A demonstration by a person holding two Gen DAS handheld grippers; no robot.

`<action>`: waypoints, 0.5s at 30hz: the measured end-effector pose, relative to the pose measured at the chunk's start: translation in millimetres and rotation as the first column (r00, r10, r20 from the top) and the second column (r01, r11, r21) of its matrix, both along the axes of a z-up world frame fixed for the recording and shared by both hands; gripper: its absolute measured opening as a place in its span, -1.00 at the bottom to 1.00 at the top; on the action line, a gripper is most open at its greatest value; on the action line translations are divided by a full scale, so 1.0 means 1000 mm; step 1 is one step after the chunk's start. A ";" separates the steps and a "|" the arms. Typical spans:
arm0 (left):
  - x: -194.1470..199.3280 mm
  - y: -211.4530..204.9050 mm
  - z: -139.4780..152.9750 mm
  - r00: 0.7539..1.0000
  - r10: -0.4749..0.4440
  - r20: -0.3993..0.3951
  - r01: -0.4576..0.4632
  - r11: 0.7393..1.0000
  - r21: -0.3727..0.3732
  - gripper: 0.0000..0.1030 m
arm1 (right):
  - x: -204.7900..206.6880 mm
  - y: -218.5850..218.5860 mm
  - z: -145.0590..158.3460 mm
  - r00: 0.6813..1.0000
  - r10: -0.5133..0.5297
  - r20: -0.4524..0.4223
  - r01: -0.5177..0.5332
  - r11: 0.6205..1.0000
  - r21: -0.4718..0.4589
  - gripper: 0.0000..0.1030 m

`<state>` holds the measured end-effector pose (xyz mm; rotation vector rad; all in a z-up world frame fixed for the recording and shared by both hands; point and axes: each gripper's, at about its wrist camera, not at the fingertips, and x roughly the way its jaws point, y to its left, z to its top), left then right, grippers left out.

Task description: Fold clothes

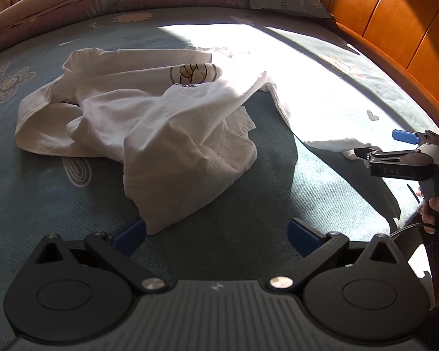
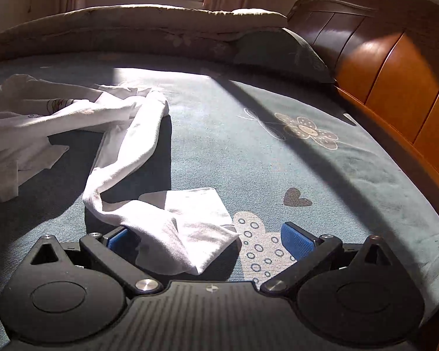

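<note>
Shirt (image 1: 149, 122): one, white, crumpled cotton, lay on the teal bedsheet (image 1: 248, 204); left gripper (image 1: 216, 234) and right gripper (image 2: 207, 242) both gaped wide.

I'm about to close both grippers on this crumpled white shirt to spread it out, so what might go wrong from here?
1. The white T-shirt lies bunched in overlapping folds, so the open left gripper at its hem may pinch several layers.
2. The sleeve between the open right gripper's fingers is twisted; pulling might tighten the twist.
3. Glare on the bedsheet washes out the shirt's edges there.
</note>
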<state>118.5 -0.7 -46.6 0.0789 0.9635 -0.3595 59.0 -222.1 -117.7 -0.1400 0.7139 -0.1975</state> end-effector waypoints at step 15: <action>0.004 -0.004 0.003 1.000 -0.004 -0.008 0.004 1.000 0.023 0.99 | 0.018 -0.033 -0.003 0.974 -0.182 0.135 0.199 0.973 -0.119 1.00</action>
